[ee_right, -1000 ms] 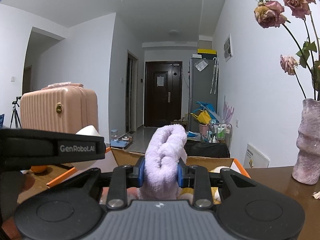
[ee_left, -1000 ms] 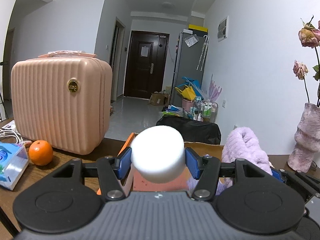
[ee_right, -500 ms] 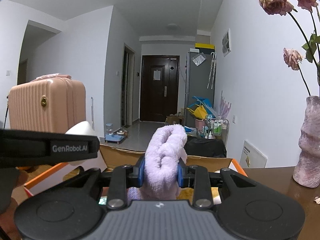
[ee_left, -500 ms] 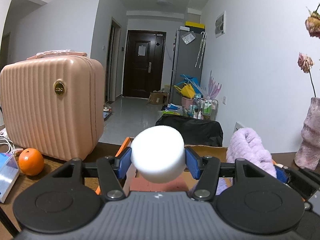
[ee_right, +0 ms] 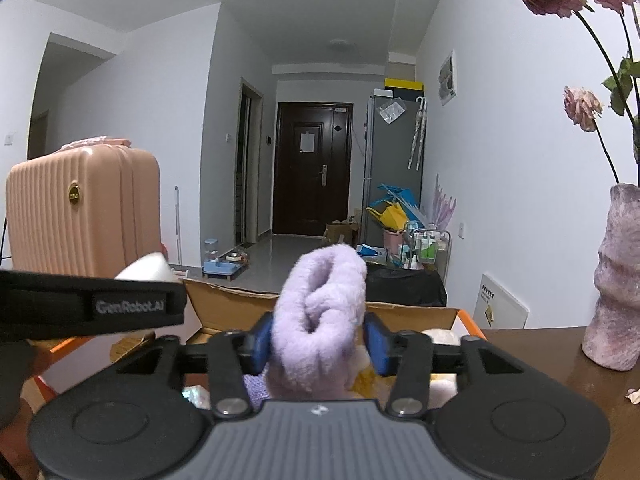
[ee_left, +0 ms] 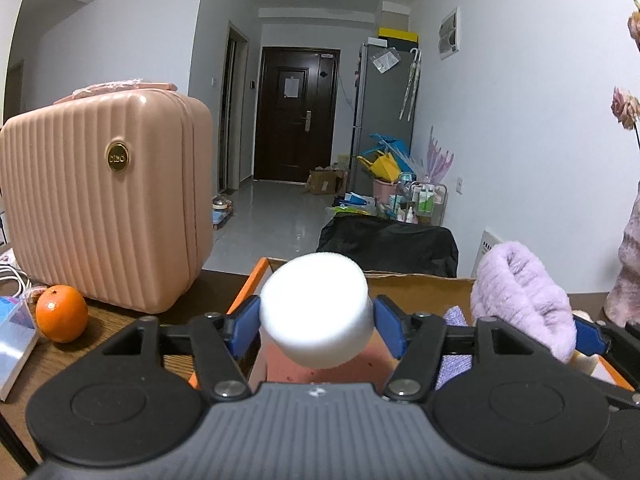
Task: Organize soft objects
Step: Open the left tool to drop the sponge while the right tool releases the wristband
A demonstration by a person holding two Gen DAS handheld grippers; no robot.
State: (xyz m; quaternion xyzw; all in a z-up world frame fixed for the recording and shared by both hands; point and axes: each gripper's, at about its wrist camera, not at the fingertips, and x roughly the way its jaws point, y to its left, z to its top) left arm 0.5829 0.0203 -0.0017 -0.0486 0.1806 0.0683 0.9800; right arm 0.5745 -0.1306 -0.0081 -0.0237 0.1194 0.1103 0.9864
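Wooden table is carrying a pink ribbed suitcase on the left, with an orange just beside its lower corner. A pale stone-like vase is standing on the right. A long hallway is running off behind the table's far edge.

An open cardboard box with orange edging is sitting between suitcase and vase. Its back wall is standing upright, and its near left corner is lying close to the suitcase. Bare table is showing between box and vase, giving open room on that side. The left side is crowded.

The left claw is hanging over the box's left part, its jaws having just been opening. A white foam cylinder is sitting between its blue pads, close against both. Whether they are pressing on it cannot be told.

The right claw is hanging over the box's right part, jaws likewise having just been opening. A fluffy lilac sock is standing upright between the pads, its pile brushing both. Grip cannot be told. The two claws are working side by side, near each other.
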